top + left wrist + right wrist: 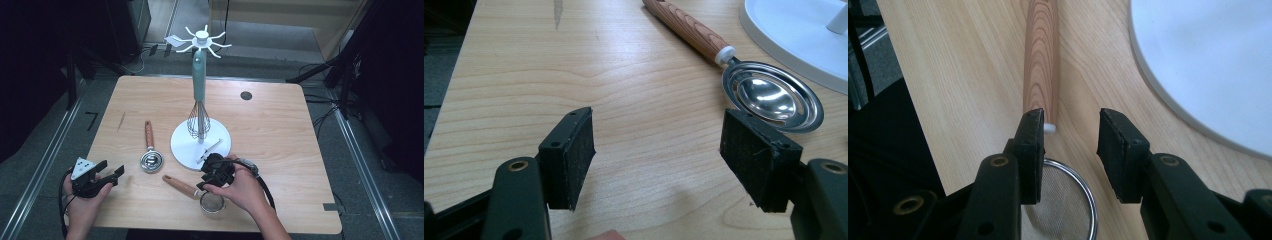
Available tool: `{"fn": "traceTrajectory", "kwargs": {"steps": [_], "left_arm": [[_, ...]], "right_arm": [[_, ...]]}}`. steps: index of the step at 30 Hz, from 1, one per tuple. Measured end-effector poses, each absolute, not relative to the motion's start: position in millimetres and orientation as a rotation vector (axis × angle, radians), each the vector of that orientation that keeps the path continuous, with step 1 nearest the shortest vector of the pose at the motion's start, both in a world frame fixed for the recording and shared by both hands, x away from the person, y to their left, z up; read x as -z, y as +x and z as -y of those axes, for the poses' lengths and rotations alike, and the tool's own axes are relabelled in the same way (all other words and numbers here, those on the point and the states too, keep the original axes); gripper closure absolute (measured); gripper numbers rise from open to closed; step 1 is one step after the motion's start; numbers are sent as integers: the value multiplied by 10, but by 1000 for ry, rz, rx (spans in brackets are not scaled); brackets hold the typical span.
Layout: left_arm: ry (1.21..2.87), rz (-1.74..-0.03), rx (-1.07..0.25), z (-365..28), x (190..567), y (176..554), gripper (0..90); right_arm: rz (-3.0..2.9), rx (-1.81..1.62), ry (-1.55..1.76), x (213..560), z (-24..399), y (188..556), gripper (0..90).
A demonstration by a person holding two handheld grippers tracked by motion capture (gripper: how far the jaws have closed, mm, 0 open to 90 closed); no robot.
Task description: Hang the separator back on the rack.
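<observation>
wood-handled strainer [196, 192] lies near the table's [280, 130] front edge, mesh bowl toward the edge, handle slanting back and toward the left edge; just behind it sits the white round base of the utensil stand [200, 145], a whisk [198, 122] hanging on the post. right tool [214, 172] hovers over the strainer; in the right gripper view its jaws stand narrowly apart with nothing between them, the handle [1042, 60] running away just past the left pad and the mesh rim [1068, 200] below. no grip yet, as far as the pads show. judgement: the step in hand is picking up the strainer, probably for the stand's hooks [202, 42]. to do it well, shift the tool sideways so the handle sits centred between the pads, come down near the white collar where handle meets bowl, and close across the handle's width, not along it. keep clear of the stand base, which is just beside. left tool [107, 175] rests near the front left corner, jaws spread wide and empty, a wood-handled egg separator [769, 97] lying just beyond its right pad; it can stay parked there.
</observation>
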State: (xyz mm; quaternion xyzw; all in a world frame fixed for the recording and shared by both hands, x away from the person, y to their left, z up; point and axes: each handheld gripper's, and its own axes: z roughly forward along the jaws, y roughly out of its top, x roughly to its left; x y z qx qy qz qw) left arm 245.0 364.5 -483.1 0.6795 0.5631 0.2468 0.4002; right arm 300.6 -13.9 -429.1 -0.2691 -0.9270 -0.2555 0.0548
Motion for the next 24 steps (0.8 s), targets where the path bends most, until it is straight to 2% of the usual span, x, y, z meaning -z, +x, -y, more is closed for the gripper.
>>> {"fn": "traceTrajectory", "kwargs": {"steps": [8, 17, 22, 24], "left_arm": [[1725, -1417, -610, -3642, 4837, 2465, 257], [1793, -1405, -643, -3582, 4840, 2470, 104], [1799, -1392, -609, -3592, 4841, 2471, 22], [1794, -1393, -600, -3608, 4841, 2473, 18]], "right_arm": [[2812, 709, -778, 4263, -40, 3054, 612], [2832, 598, -772, 4321, -206, 3052, 548], [2831, 553, -785, 4357, -268, 3065, 552], [2819, 537, -790, 4371, -289, 3073, 558]]}}
